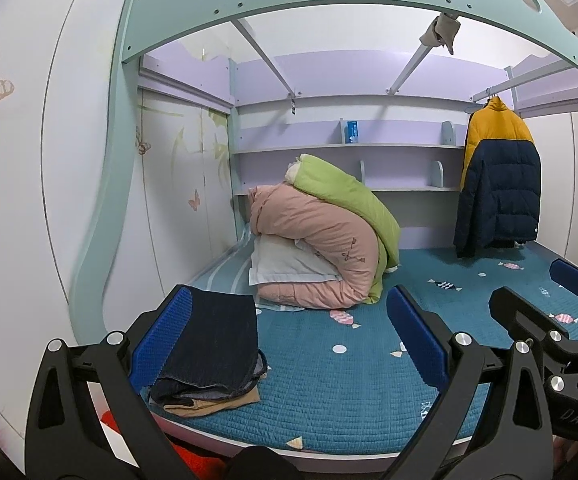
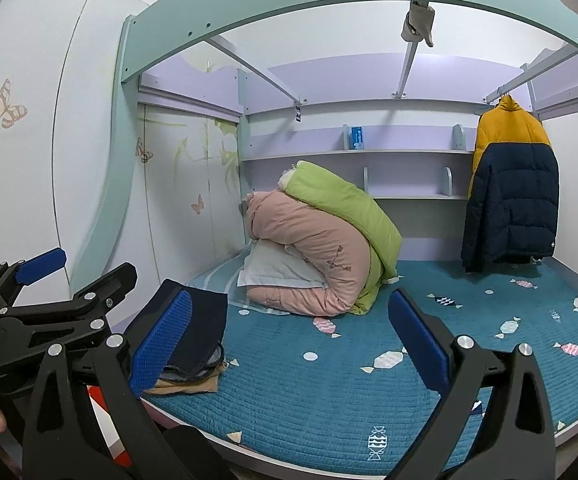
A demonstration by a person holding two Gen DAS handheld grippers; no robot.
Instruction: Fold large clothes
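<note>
A yellow and navy puffer jacket (image 1: 497,176) hangs on a hanger from a rail at the back right of the bed; it also shows in the right wrist view (image 2: 513,184). A folded stack of dark and tan clothes (image 1: 213,352) lies at the bed's front left corner, and shows in the right wrist view (image 2: 193,336). My left gripper (image 1: 289,340) is open and empty above the bed's front edge. My right gripper (image 2: 289,344) is open and empty beside it, and shows in the left wrist view (image 1: 529,292).
A rolled pink and green duvet (image 1: 325,240) with a white pillow (image 1: 285,264) sits at the back left of the teal bed cover (image 1: 349,380). Shelves (image 1: 349,148) line the back wall. The bunk frame (image 1: 329,0) arches overhead. A wardrobe (image 1: 29,200) stands left.
</note>
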